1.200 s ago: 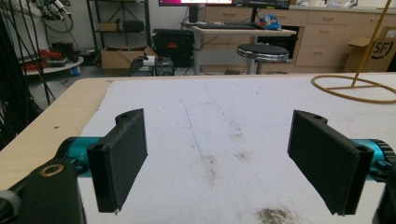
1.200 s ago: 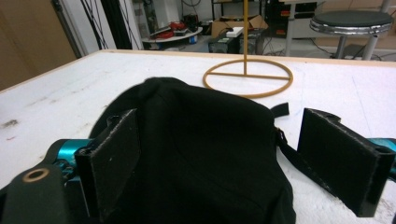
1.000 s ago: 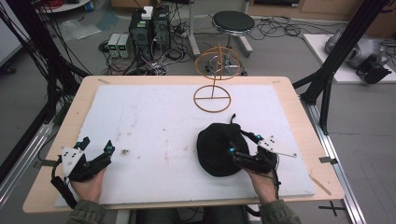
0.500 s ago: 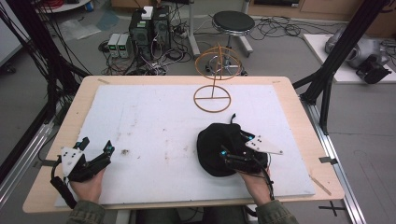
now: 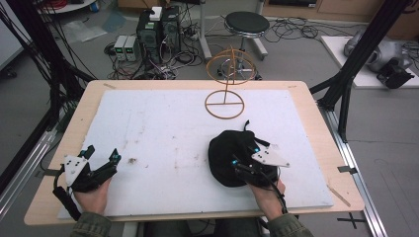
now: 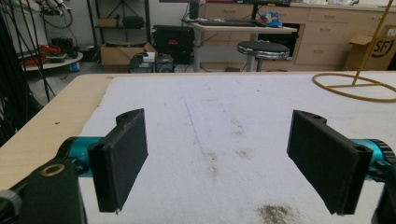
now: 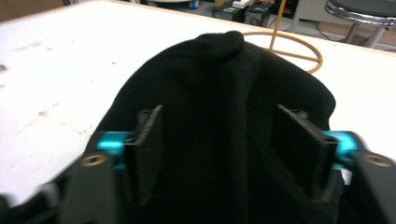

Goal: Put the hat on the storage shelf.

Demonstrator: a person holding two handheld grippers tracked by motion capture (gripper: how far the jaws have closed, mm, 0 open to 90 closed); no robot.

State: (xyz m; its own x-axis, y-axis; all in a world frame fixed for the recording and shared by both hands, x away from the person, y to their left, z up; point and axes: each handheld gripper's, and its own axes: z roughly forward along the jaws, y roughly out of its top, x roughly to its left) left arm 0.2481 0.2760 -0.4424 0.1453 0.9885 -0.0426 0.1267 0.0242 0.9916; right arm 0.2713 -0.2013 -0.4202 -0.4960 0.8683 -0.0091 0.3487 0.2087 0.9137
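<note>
while spread wide over the black knit hat (image 5: 232, 155) near the bench's (image 5: 306, 106) front edge – right tool (image 7: 224, 144) straddling it, not clamped; left tool (image 6: 219, 163) released, well apart – resting at front left.

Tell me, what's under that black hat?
The black hat lies on the white mat; the right gripper is over its near edge. Anything underneath is covered.
</note>
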